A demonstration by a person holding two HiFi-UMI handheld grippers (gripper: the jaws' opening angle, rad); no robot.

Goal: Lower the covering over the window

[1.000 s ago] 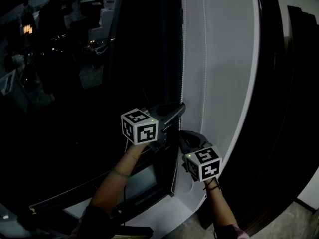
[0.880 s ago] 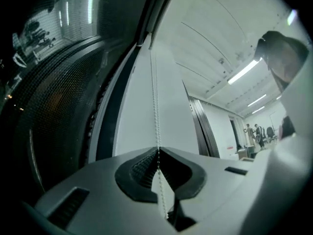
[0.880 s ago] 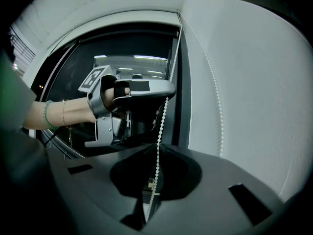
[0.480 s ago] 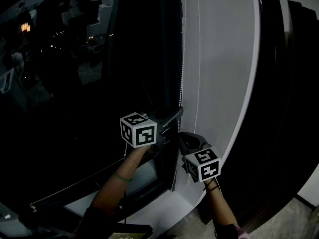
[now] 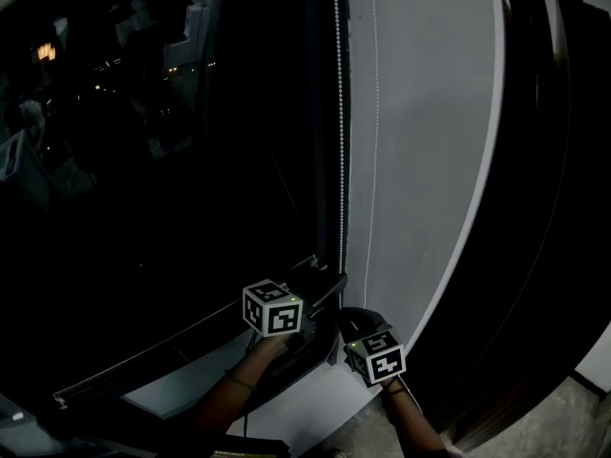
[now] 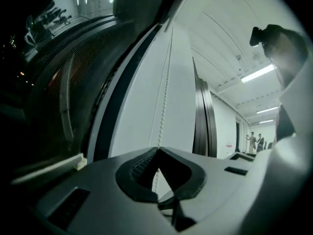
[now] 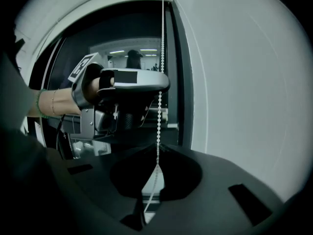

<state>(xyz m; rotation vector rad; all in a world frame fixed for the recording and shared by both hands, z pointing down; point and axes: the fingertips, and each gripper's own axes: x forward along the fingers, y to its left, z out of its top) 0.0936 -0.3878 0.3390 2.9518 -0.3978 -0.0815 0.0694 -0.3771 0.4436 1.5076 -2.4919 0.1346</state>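
Both hands are low at the foot of the window. The left hand-held gripper has its jaws pinched right together on the bead chain, and the white beads climb straight up from the tips along the white wall panel. The right hand-held gripper is nipped tight on the chain too. In its own view the beads drop past the tip of the left one just above, then vanish between closed tips, with a slack tail hanging underneath.

From the head view the two sit close together. The left is higher and nearer the dark window glass, the right lower, above the pale sill. The chain stands taut and vertical between the dark window frame and the white panel, running out of the top of the picture. A second thin strand runs parallel just to its right. The covering itself cannot be made out against that black glass.
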